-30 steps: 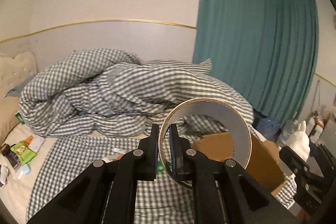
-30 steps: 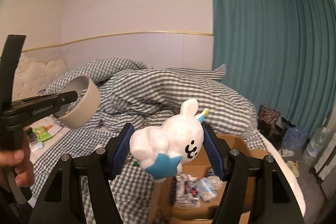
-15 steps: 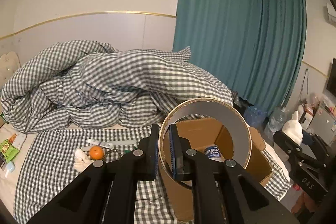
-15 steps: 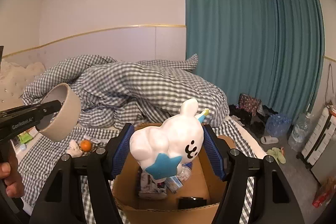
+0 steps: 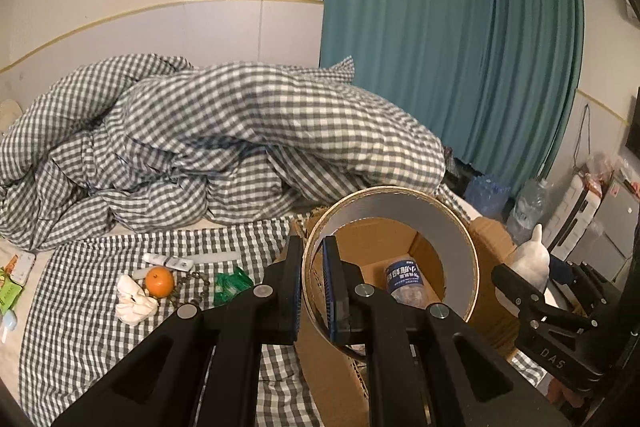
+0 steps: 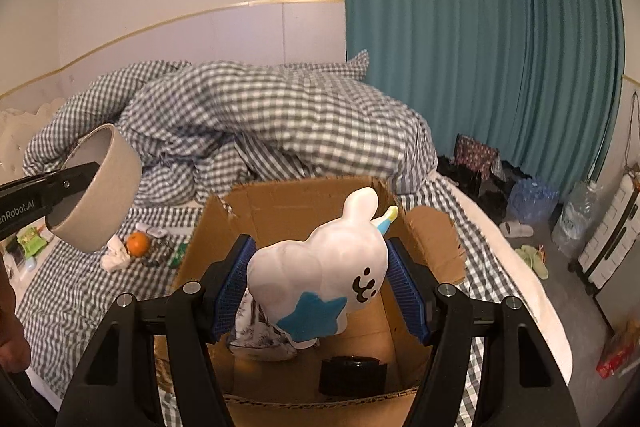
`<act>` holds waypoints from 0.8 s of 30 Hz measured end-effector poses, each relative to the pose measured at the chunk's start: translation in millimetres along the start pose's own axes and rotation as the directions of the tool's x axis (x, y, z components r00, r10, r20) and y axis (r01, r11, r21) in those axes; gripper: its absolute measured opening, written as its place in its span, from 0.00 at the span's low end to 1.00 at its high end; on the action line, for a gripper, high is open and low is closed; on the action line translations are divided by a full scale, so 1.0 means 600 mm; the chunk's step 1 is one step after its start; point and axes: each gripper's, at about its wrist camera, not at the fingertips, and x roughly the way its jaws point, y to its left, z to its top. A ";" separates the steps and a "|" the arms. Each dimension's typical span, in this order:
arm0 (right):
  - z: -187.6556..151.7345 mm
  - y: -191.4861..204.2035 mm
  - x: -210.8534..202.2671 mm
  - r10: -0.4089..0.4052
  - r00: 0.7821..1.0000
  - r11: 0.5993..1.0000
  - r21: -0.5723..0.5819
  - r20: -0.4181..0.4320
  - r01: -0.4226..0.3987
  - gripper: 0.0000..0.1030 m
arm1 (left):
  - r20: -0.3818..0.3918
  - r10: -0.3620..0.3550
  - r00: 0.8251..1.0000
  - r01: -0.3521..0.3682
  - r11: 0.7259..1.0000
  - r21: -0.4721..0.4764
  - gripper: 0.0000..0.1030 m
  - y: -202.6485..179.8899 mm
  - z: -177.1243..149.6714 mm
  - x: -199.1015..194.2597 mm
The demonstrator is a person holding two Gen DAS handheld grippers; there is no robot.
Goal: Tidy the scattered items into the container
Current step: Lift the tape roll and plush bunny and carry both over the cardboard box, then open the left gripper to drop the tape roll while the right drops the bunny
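Left wrist: fingers (image 5: 311,287) clamp tape roll (image 5: 390,259) | right fingers (image 6: 322,287) clamp rabbit toy (image 6: 320,275)

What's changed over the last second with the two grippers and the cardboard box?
Both grippers came in over the cardboard box, whose inside now shows. Unchanged: left gripper clamps the tape roll, right gripper holds the white toy; nothing released.

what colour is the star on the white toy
Blue. The star sits low on the toy, clearest in the right wrist view.
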 end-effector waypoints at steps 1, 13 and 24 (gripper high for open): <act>-0.003 -0.002 0.008 -0.002 1.000 1.000 0.001 -0.010 0.002 0.64 | -0.008 -0.001 1.000 0.001 1.000 0.000 0.09 -0.001 -0.001 0.009; -0.031 -0.033 0.076 -0.004 0.996 1.000 0.018 -0.091 0.005 0.64 | -0.068 -0.017 0.998 0.019 0.999 0.028 0.09 -0.030 -0.009 0.077; -0.023 -0.062 0.061 -0.066 0.998 0.997 0.048 -0.005 0.067 0.87 | -0.118 -0.035 0.992 0.042 0.997 0.060 0.09 -0.059 -0.019 0.126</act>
